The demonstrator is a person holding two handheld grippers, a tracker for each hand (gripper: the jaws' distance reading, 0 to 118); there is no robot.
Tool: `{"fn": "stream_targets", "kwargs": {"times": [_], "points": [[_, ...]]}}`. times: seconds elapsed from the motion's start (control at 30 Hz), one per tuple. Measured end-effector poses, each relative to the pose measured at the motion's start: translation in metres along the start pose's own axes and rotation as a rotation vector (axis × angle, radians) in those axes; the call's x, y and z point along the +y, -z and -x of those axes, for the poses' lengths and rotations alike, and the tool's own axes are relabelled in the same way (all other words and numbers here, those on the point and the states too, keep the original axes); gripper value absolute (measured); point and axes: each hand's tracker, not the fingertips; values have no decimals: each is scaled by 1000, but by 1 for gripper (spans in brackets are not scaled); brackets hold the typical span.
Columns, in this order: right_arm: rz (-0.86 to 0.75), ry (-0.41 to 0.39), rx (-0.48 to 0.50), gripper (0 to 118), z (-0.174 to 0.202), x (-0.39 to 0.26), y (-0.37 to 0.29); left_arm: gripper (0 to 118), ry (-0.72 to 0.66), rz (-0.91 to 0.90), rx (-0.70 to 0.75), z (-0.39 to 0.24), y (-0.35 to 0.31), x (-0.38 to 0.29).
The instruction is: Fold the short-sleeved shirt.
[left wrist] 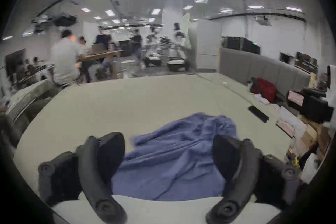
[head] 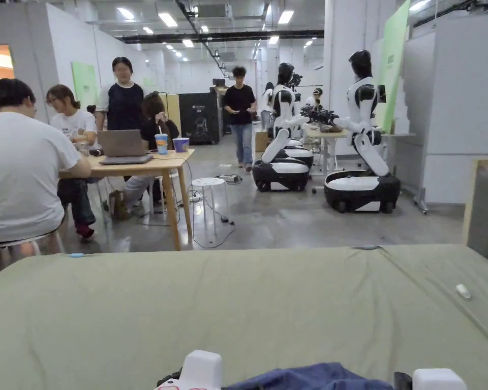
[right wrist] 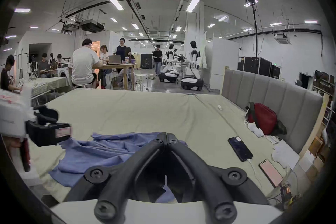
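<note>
Shirt [left wrist: 174, 155], blue, short-sleeved: is being shown crumpled at the near edge of a bed [head: 238, 304] covered in a green sheet. Left gripper [left wrist: 169, 151]: jaws are being held wide apart above the shirt, with nothing between them. Right gripper [right wrist: 166, 135]: jaws are being kept pressed together at the tips over the shirt; no cloth is seen pinched. 2 phones [right wrist: 240, 148] are lying to the right.

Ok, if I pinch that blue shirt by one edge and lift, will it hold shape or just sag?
The blue shirt will probably sag: it lies crumpled in soft folds on the green bedsheet. It looks thin, so likely light. A single pinch would likely let it bunch and drag; the left gripper, open over it, could take a second corner.
</note>
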Motion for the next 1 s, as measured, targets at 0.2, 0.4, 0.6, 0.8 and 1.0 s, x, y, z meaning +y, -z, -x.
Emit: {"fn": "stream_targets", "kwargs": {"times": [0.2, 0.4, 0.6, 0.8, 1.0], "points": [[8, -34, 62, 0, 35, -5, 0, 0, -182, 197, 193, 91, -32, -63], [26, -56, 99, 0, 51, -12, 7, 0, -348, 268, 243, 166, -13, -49], [54, -58, 102, 0, 50, -17, 23, 0, -498, 449, 96, 212, 73, -24], [79, -56, 85, 0, 44, -20, 40, 11, -484, 589, 127, 217, 138, -14], [102, -56, 78, 0, 43, -27, 51, 94, -491, 651, 166, 214, 161, -26]]}}
